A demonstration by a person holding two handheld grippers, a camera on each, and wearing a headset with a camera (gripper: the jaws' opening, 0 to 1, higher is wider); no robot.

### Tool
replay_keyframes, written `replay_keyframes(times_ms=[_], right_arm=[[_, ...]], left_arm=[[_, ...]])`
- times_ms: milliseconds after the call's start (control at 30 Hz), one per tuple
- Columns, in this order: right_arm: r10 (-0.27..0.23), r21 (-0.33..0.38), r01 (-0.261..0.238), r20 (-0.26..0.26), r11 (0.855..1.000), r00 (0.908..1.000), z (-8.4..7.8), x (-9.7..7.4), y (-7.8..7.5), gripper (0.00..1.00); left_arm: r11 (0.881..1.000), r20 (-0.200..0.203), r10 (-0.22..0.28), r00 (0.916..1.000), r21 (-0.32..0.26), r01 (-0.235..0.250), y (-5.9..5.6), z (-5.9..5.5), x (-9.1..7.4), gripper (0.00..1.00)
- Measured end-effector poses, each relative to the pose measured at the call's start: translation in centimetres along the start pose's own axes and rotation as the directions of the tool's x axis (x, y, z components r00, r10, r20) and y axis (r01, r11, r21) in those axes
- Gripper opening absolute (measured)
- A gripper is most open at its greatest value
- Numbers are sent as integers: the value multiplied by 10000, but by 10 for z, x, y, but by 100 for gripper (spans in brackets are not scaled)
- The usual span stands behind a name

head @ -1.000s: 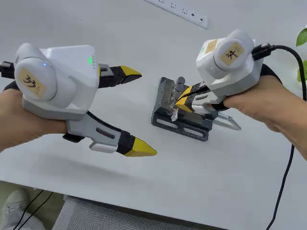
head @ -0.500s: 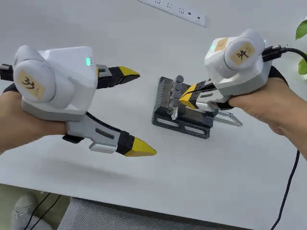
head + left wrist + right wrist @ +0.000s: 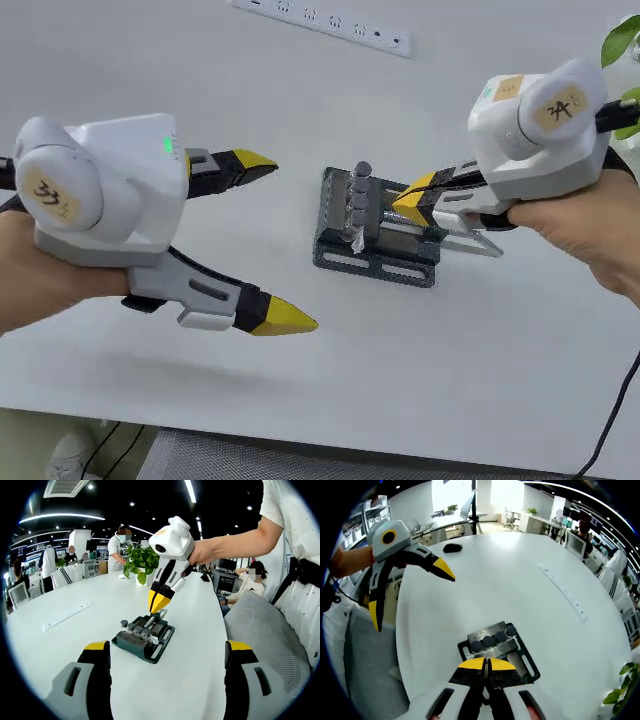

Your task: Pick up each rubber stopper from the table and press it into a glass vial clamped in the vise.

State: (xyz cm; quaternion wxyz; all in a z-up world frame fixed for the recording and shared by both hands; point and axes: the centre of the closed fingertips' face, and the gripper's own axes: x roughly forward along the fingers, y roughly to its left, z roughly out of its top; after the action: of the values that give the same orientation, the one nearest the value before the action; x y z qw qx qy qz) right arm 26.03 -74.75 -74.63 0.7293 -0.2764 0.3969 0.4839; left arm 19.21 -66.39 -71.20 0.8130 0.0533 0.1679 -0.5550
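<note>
Vise (image 3: 375, 265) sits below hovering pinched right tongs (image 3: 406, 207); left tongs (image 3: 282, 241) gape.

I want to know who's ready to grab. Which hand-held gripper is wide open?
The left hand-held gripper: its yellow tips are spread far apart, while the right hand-held gripper has its tips shut together near the vise.

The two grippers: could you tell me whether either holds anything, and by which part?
Nothing is held. The left gripper is wide open and empty; the right gripper is shut on nothing, above the vise.
</note>
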Motion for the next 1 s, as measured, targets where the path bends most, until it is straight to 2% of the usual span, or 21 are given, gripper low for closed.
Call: replay_keyframes(times_ms=[167, 300, 467, 567, 600, 700, 800, 933, 967, 1000], right_arm=[[-109, 543, 78, 563, 9985, 9984, -8, -11, -2, 3], [-145, 959, 42, 1069, 9954, 9942, -17, -22, -2, 12], [-225, 1384, -15, 1715, 9904, 9849, -33, -34, -1, 23], [-270, 1698, -95, 2112, 9854, 9771, -44, -39, -2, 30], [-303, 1713, -100, 2309, 9852, 9725, -48, -41, -2, 33], [-371, 1721, -116, 2772, 9850, 9601, -54, -45, 1, 40], [-363, 1802, -204, 3058, 9834, 9514, -62, -47, 8, 52], [-422, 1764, -220, 3522, 9841, 9350, -72, -48, 16, 64], [-431, 1771, -239, 3651, 9839, 9300, -73, -48, 17, 66], [-481, 1812, -251, 3883, 9831, 9203, -74, -49, 18, 70]], left_arm=[[9999, -190, -17, 9998, 101, 19, 0, -3, -2, 97], [9999, -143, 80, 9999, 111, -78, 2, -1, -4, 99], [9996, -165, 259, 9995, 81, -258, 7, -2, -6, 99], [9991, -348, 358, 9988, 261, -349, 8, -5, -7, 99], [9982, -342, 442, 9984, 414, -428, 9, -6, -7, 99], [9982, -425, 532, 9977, 295, -520, 10, -8, -7, 99], [9976, -510, 627, 9967, 333, -611, 10, -11, -7, 99], [9970, -518, 703, 9962, 373, -684, 8, -10, -6, 99], [9968, -520, 726, 9960, 378, -707, 8, -10, -6, 99], [9965, -518, 770, 9957, 368, -752, 8, -11, -5, 99]])
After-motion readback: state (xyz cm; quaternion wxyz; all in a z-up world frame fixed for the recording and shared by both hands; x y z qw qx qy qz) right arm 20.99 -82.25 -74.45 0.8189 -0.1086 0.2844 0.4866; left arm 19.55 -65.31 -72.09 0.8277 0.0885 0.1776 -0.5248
